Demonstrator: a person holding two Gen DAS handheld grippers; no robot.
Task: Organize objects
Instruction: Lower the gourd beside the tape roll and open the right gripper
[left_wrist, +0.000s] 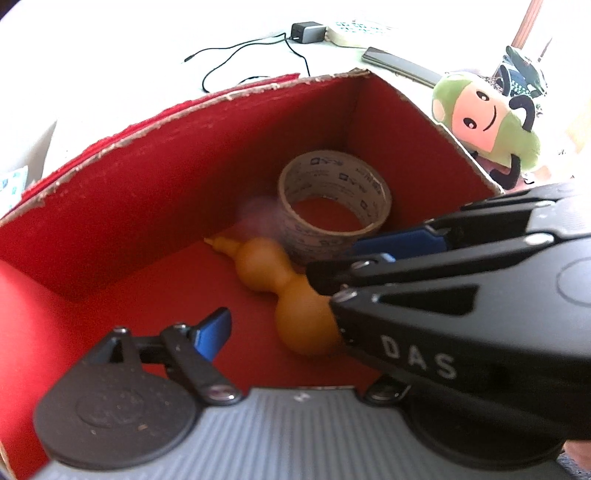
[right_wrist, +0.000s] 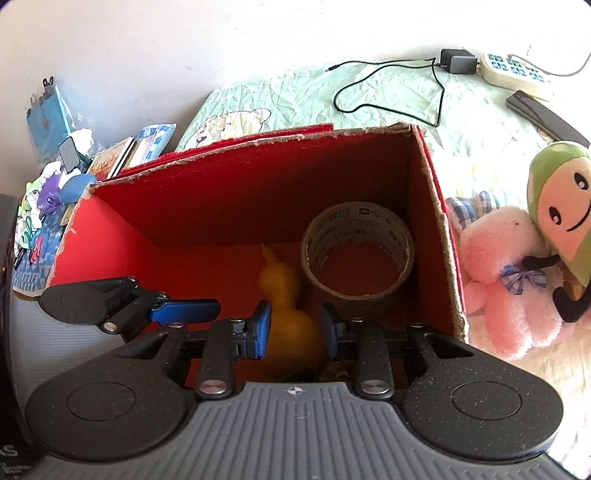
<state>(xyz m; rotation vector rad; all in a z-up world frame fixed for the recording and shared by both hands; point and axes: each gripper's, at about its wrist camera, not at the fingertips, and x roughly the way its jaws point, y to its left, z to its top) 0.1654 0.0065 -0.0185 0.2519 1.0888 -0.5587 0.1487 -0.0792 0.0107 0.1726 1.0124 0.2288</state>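
An orange gourd (right_wrist: 286, 295) lies on the floor of the red box (right_wrist: 221, 192), touching a tape roll (right_wrist: 356, 251) in the far right corner. The right gripper (right_wrist: 295, 330) brackets its bulb, jaws narrowly parted, contact unclear. The left gripper (left_wrist: 288, 291) stands wide open, empty.

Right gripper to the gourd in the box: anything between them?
Nothing visible. The right gripper already has its fingers on either side of the orange gourd on the floor of the red box. The tape roll sits beside the gourd, outside the fingers.
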